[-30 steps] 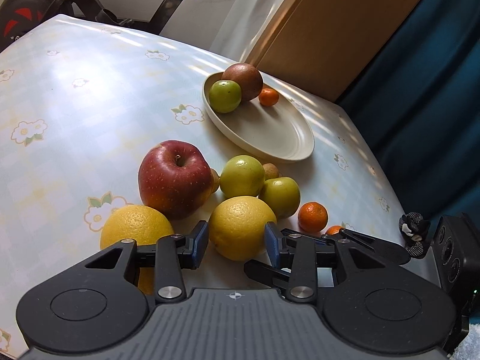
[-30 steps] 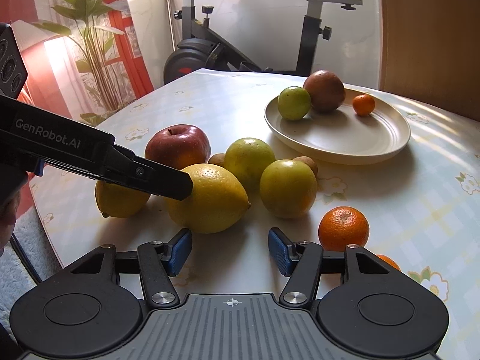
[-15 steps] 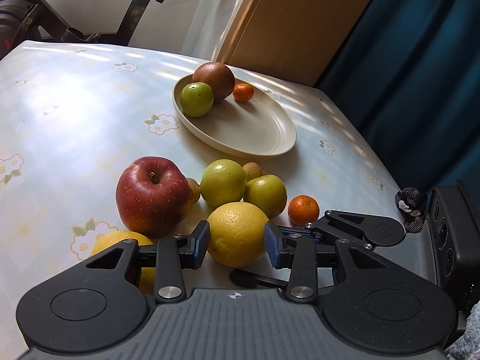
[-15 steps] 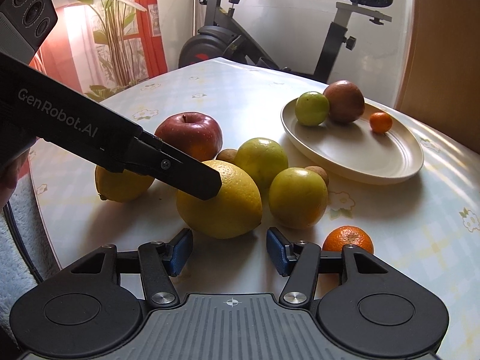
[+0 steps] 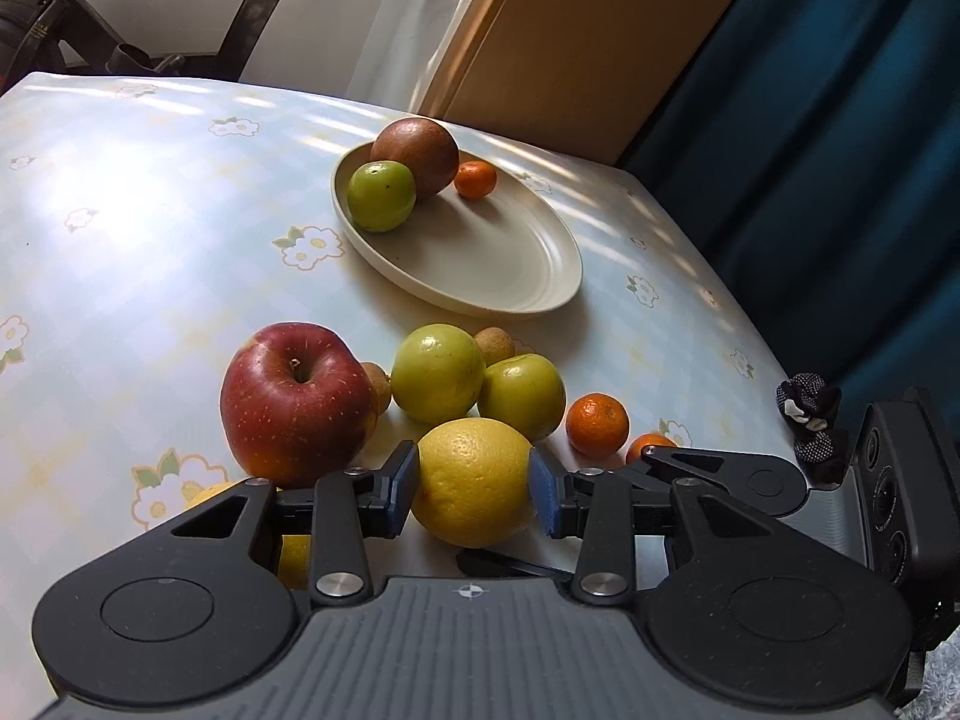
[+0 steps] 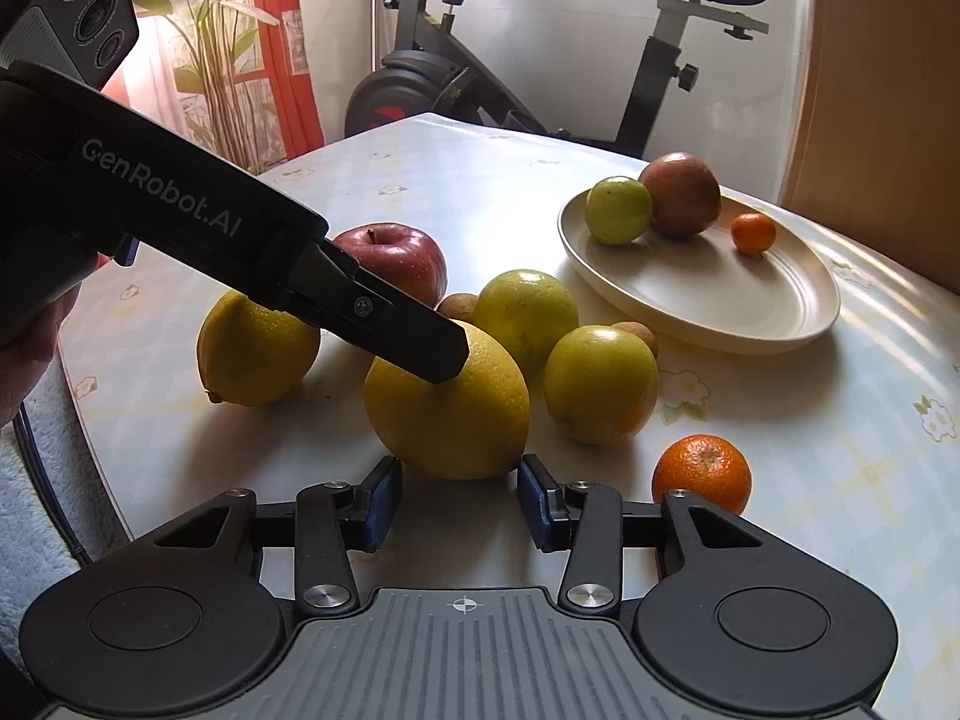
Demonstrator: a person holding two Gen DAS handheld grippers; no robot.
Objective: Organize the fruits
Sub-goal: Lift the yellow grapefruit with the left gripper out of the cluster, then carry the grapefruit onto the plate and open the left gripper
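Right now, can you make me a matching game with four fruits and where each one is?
Things:
1. big yellow lemon
2. shiny red apple
3. small green round fruit
4. small orange mandarin

Places:
A. on the cream oval plate, touching a brown-red fruit
B. alone on the flowered tablecloth, right of the right gripper's jaws
C. between the left gripper's blue pads
D. on the tablecloth, left of the held fruit in the left wrist view

Pairs: 1-C, 2-D, 3-A, 4-B

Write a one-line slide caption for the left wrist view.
Left tool grips a yellow citrus among loose fruit, the plate beyond holding three pieces.
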